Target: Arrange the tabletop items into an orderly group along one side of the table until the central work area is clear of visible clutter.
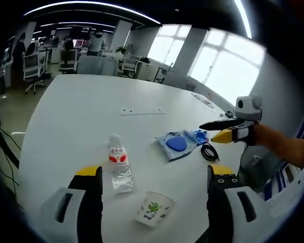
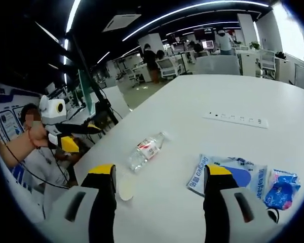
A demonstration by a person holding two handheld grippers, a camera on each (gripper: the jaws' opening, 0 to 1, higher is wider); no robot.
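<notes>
Both grippers spread wide and empty above the white table [image 1: 81, 121].
Left gripper [image 1: 154, 174] frames the lying water bottle [image 1: 119, 164] and small cup [image 1: 154, 207]; right gripper [image 2: 159, 172] hangs near the blue packet [image 2: 228, 174].

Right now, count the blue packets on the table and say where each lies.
2. A large blue packet lies flat between the water bottle and the smaller blue packet, which touches its far side. Others may be hidden.

A clear bottle [image 1: 119, 167] with a red-and-white label, a blue-and-white packet [image 1: 176, 145] and a black cable [image 1: 209, 151] lie on the white tabletop [image 1: 81, 116].
</notes>
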